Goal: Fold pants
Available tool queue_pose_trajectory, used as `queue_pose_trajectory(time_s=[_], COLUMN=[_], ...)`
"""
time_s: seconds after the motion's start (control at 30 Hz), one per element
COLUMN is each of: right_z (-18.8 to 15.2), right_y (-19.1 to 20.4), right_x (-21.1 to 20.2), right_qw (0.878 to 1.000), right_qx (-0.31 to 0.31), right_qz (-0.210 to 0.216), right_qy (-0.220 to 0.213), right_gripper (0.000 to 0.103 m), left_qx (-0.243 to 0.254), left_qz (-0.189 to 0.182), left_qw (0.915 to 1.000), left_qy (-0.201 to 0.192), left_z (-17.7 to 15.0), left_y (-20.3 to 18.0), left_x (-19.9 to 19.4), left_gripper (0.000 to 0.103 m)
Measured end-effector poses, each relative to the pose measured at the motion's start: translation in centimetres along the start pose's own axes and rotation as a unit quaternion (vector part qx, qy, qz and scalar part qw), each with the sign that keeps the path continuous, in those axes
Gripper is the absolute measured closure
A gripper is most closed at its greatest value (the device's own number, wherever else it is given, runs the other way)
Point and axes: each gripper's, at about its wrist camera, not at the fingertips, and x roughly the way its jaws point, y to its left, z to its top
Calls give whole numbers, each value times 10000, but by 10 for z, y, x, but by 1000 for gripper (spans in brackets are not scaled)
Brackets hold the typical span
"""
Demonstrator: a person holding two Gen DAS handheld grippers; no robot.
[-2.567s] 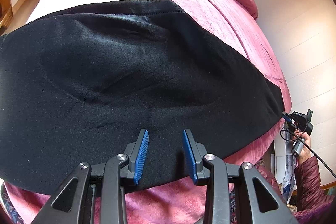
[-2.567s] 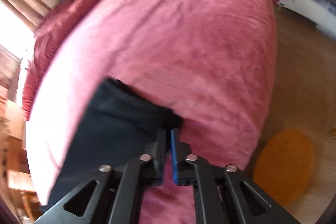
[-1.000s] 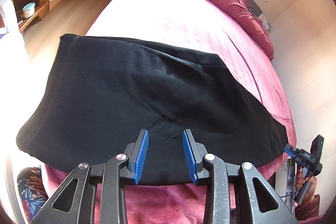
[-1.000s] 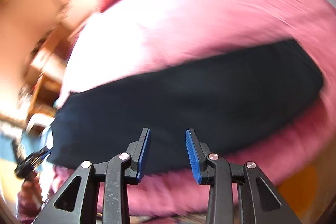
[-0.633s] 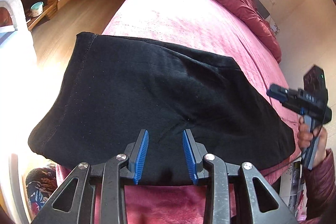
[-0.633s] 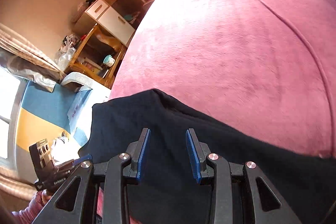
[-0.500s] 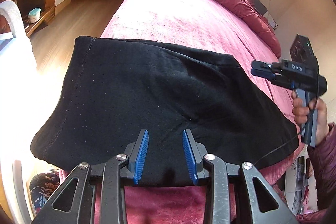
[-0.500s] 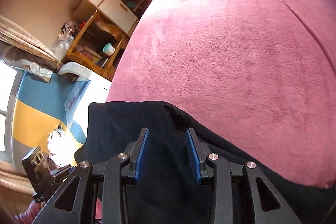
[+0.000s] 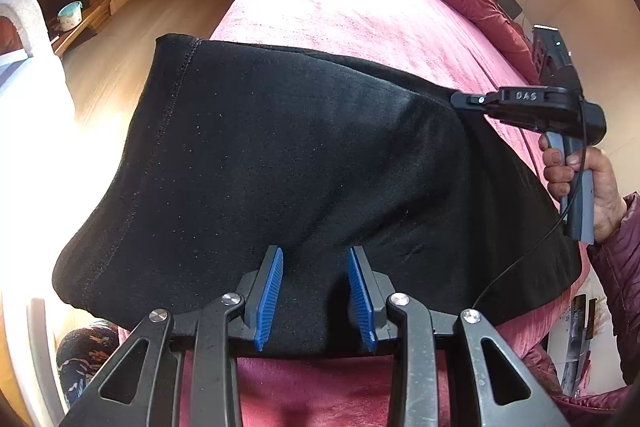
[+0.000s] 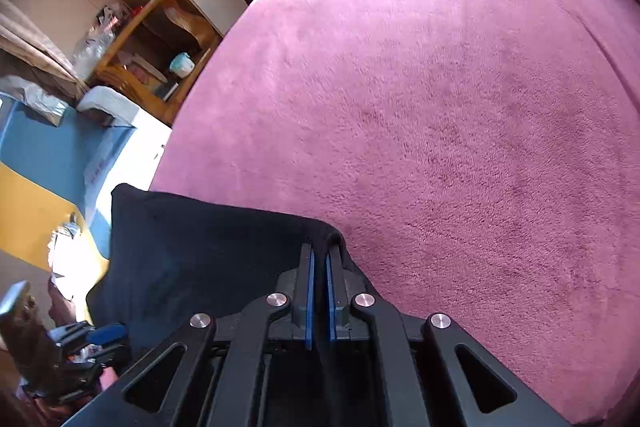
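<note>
- left wrist view: the left gripper (image 9: 315,297) points down at black pants (image 9: 280,163) spread across a pink bed cover (image 9: 360,15). its two blue pads (image 9: 270,297) stand apart over the near edge of the cloth, with cloth beneath the gap; whether they press on it cannot be told.
- the pants stretch away from the fingers and to both sides. a stitched hem runs down the side left of the gripper, at the bed's edge.
- ahead and to the right of the left gripper, the right gripper (image 9: 460,99) reaches in from the side, its tip at the far folded edge of the pants, which rises toward it. a hand (image 9: 580,179) in a quilted maroon sleeve (image 9: 616,267) holds its handle, and a thin black cable hangs from it.
- beyond the bed and left of the gripper are a wooden floor (image 9: 120,39) and wooden shelves.
- right wrist view: the right gripper (image 10: 319,259) has its blue pads pressed nearly together, pinching a raised corner of the black pants (image 10: 192,251).
- the pants lie to the left of and beneath the fingers; bare pink bed cover (image 10: 440,107) fills everything ahead and to the right.
- far to the lower left, the left gripper (image 10: 102,335) shows small and dim.
</note>
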Motion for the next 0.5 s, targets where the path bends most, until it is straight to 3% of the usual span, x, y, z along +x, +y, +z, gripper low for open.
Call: queue_pose_trajectory(time_s=[0.13, 0.23, 0.37, 0.5], right_z=[1, -2, -15, -40], right_y=[2, 4, 8, 13], right_x=[-4, -15, -49, -73], right_qw=[9999, 9998, 9981, 9970], right_qx=[83, 72, 129, 84], right_qz=[-33, 0, -163, -86], right_qy=[-103, -172, -580, -767], right_gripper=[98, 90, 62, 62], left_qx=[-542, -1305, -1916, -2520], left_qz=[-372, -556, -179, -299], left_qw=[9976, 9881, 9775, 9647], left_qy=[-229, -592, -863, -701], left_z=[6, 7, 0, -16], left_y=[22, 61, 106, 137], left_x=[-25, -57, -89, -92], left_gripper=[69, 62, 61, 61])
